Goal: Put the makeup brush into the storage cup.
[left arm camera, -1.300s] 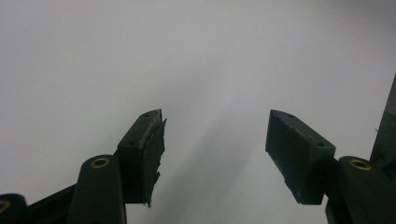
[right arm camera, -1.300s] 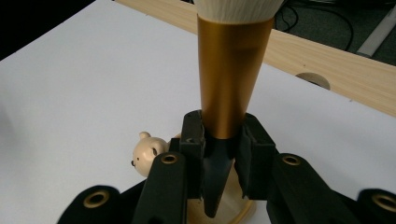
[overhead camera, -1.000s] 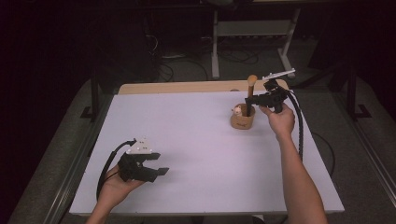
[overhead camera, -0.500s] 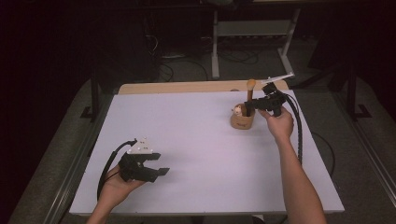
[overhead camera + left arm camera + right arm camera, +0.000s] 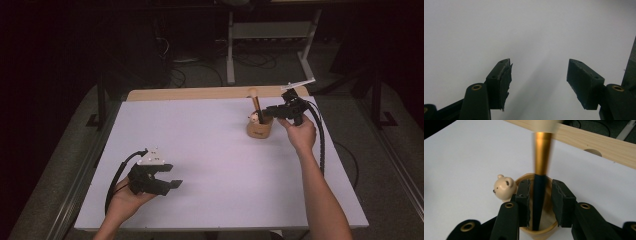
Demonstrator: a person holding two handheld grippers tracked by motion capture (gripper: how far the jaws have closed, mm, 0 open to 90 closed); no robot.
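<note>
The brush stands in the wooden cup, job seemingly done. The right gripper has just been opening, pads apparently off the handle between them; left gripper waits wide, empty.

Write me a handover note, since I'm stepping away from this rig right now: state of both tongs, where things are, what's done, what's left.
Left tongs: open, holding nothing, low over the white table, near-left.
Right tongs: jaws have just been opening, gaps showing either side of the black-handled brush with gold ferrule.
Brush stands in the round wooden cup with a bear head, far right of the table.
Done: brush in cup.
Left: probably draw the right tongs clear.
</note>
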